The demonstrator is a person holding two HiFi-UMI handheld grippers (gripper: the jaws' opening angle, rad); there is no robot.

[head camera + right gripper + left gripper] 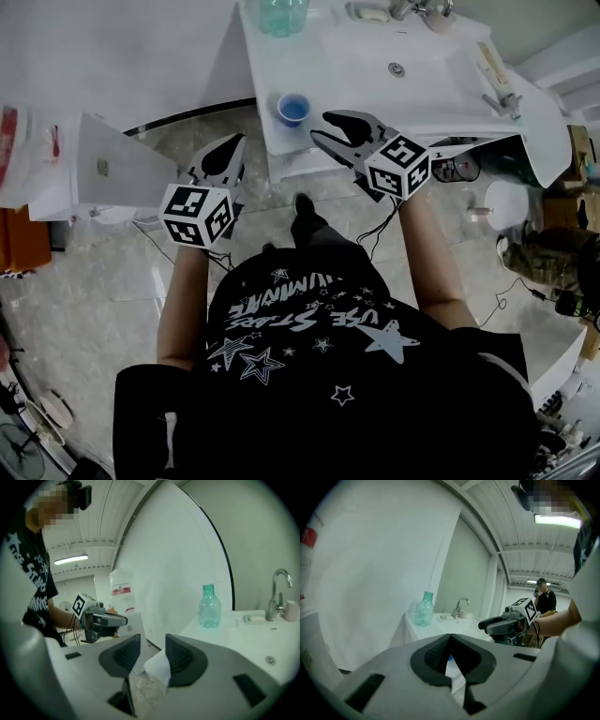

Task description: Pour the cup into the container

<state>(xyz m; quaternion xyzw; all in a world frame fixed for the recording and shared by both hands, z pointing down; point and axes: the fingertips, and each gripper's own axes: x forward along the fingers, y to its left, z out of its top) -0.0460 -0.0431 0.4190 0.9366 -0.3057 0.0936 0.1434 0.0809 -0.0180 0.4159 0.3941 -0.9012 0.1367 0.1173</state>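
Sitting near the front left corner of the white table [328, 56], the blue cup [293, 109] stands upright in the head view. A green bottle [281, 13] stands at the table's far edge and a sink [412, 66] lies to the right. The right gripper [321, 127] hovers just beside the cup, on its right. Its fingers [354, 122] are parted and point toward the cup without touching it. The left gripper [236, 142] is held over the floor [112, 272], left of the table and apart from the cup, with its fingers [223, 161] drawn together to a point.

From the left gripper view, that gripper's fingers [431, 656] meet at the tips with nothing pinched between them. A speck of the cup [450, 657] shows blue through the small gap below the tips. Beyond them the bottle [424, 609] stands upright on the table [436, 630], with a tap [461, 605] farther along and the right gripper [480, 624] at the right.

From the right gripper view, its fingers [180, 660] stand a narrow gap apart and hold nothing. Only the table's corner and a patch of floor show between them. The bottle [209, 606] stands upright farther back on the table [243, 639], the tap [279, 592] rises at the right, and the left gripper [125, 619] shows at the left.
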